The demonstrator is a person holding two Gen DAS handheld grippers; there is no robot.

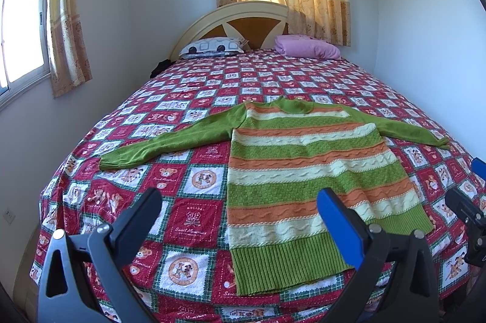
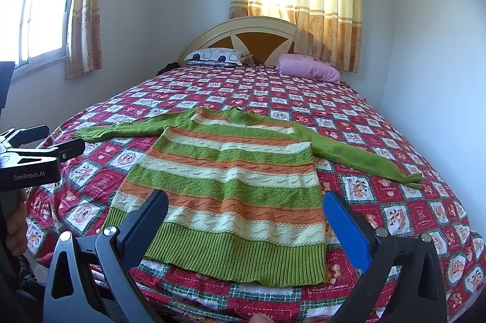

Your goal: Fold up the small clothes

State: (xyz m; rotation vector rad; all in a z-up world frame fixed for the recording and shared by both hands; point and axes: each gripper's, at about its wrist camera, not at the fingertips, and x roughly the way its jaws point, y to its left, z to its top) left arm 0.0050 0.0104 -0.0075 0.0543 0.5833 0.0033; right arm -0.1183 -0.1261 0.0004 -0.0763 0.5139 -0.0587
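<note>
A small knit sweater (image 1: 303, 171) with green, orange and cream stripes and green sleeves lies flat on the bed, sleeves spread to both sides, hem toward me. It also shows in the right wrist view (image 2: 231, 189). My left gripper (image 1: 240, 201) is open and empty, held above the hem's left part. My right gripper (image 2: 246, 207) is open and empty, above the hem's middle. The right gripper's tips show at the right edge of the left wrist view (image 1: 467, 201). The left gripper's body shows at the left edge of the right wrist view (image 2: 33, 159).
The bed (image 1: 188, 219) has a red patchwork cover. A patterned pillow (image 1: 212, 47) and a pink pillow (image 1: 306, 47) lie by the headboard (image 1: 243, 16). Walls stand close on the left and right. Curtained windows are at the left and behind the headboard.
</note>
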